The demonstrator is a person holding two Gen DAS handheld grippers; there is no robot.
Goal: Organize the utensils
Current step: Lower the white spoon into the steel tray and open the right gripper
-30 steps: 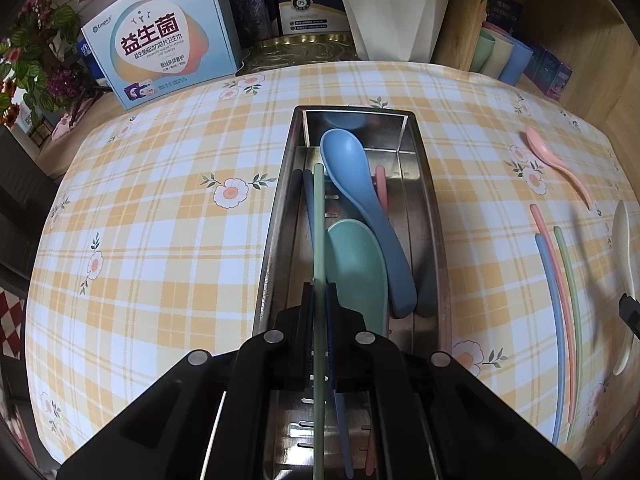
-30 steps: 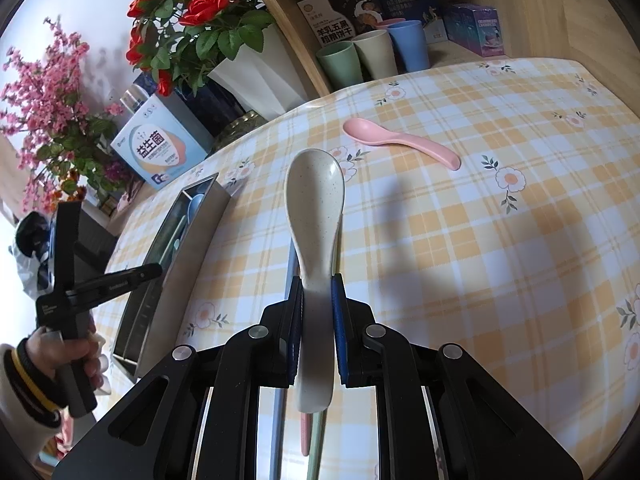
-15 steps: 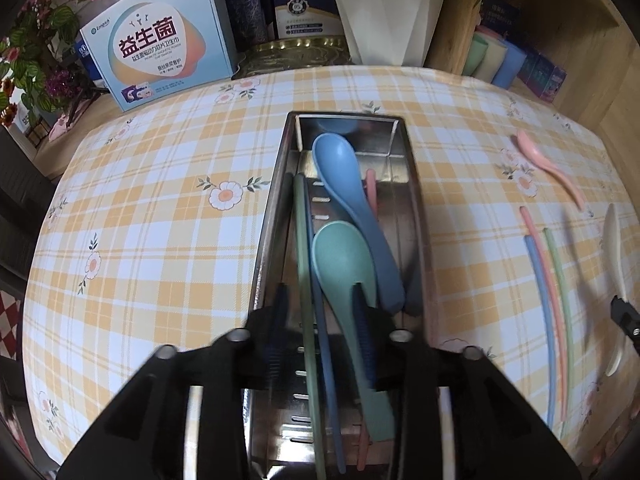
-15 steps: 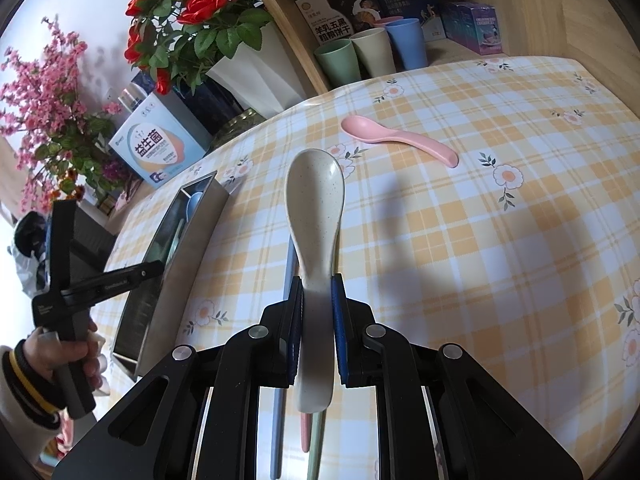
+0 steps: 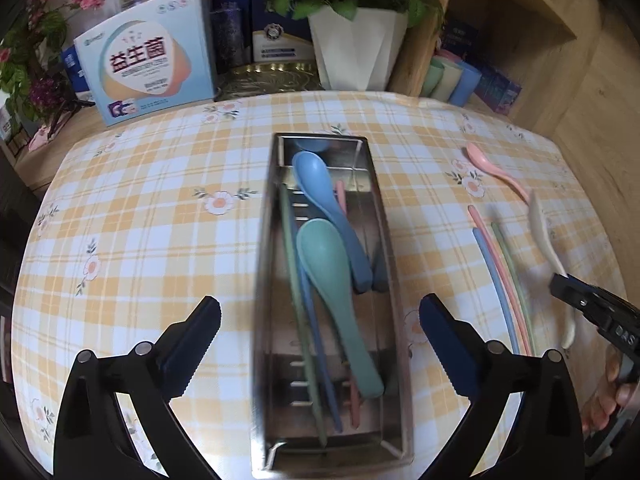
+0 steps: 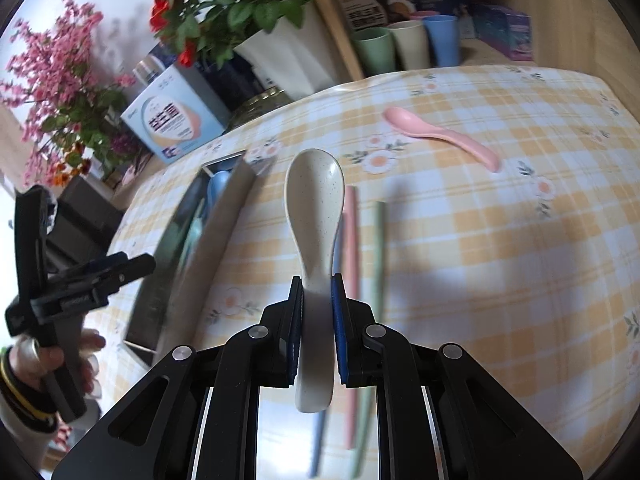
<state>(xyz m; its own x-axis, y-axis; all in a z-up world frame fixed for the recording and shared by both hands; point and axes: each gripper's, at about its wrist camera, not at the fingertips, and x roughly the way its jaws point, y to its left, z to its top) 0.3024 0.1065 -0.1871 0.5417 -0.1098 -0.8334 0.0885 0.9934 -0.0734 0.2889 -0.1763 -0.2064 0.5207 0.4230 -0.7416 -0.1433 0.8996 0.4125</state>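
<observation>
Clearly light and rigid, the cream spoon sits pinched by its handle in the right gripper, jaws narrow, above the chopsticks toward the surface's right edge. Its smooth, tapering handle may pivot. The left gripper hangs wide, empty, over the steel tray.

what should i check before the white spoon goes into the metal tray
1. Right gripper shut on the white spoon: ok.
2. Spoon lifted off the tablecloth: cannot tell.
3. Left gripper open and empty: ok.
4. Left gripper out of the drop path: not ok, it hangs over the near end of the metal tray.
5. Room in the tray beside the blue spoon and green spoon: ok, its right side is bare.
</observation>
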